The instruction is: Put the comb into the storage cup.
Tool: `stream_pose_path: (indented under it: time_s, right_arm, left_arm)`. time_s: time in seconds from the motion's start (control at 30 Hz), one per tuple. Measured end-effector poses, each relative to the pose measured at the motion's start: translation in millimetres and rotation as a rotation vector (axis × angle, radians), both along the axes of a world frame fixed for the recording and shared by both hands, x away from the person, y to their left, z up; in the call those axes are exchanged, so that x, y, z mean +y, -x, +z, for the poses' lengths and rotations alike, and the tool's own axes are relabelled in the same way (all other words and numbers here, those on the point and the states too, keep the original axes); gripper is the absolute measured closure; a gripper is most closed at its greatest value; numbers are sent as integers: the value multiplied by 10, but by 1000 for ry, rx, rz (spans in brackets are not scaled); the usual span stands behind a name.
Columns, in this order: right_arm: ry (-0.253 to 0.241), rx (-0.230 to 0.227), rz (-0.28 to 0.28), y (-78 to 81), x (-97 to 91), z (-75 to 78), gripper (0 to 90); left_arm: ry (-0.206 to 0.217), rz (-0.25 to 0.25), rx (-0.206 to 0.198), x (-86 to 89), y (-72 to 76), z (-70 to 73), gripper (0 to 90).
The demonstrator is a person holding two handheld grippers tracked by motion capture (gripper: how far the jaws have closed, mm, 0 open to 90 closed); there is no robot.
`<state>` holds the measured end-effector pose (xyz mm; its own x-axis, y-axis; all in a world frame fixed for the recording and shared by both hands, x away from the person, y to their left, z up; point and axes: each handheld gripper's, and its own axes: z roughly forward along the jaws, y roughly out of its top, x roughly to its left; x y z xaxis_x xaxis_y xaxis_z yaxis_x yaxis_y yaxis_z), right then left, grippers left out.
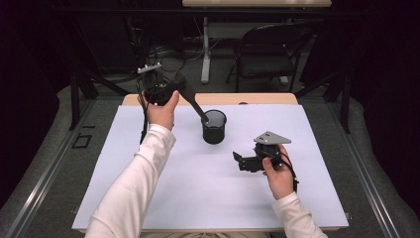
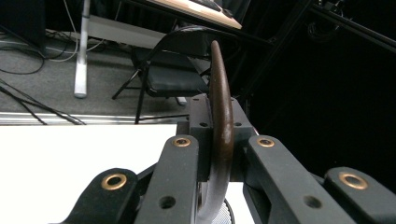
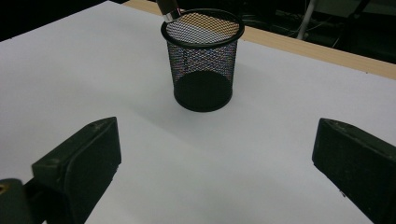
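A black mesh pen cup [image 1: 214, 126] [image 3: 202, 65] stands upright on the white sheet, slightly behind the middle. My left gripper [image 1: 182, 85] [image 2: 219, 154] is raised at the back left and shut on a long dark-brown utensil [image 1: 195, 105] [image 2: 220, 107]. The utensil slants down to the right, and its silvery lower end [image 3: 169, 7] sits at the cup's far rim. My right gripper [image 1: 237, 161] [image 3: 217, 163] hovers low to the right of the cup. Its jaws point at the cup, open, with nothing between them.
A white sheet [image 1: 198, 198] covers the wooden table [image 1: 257, 98], whose far edge shows behind it. Beyond the table stand a black folding chair [image 1: 267, 49] [image 2: 173, 70], a table leg and loose cables on the floor. Dark frame posts flank both sides.
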<state>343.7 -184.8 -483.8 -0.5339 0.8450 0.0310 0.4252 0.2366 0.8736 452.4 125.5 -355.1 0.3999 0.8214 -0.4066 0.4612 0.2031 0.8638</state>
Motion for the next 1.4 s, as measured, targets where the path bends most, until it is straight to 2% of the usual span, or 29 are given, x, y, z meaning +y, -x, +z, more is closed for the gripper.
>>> stream_pose_path:
  time_s: [0.47,1.03,1.4]
  right_arm:
    - [9,-3,7,4,12,-5,10]
    - [13,0,5,5,2,-15,10]
    - [11,3,8,9,14,-15,10]
  left_arm:
    - [1,25,10,-72,-84,-95,855]
    - [-4,15,44,-218,-187,-251,855]
    - [7,11,62,-313,-222,-367,855]
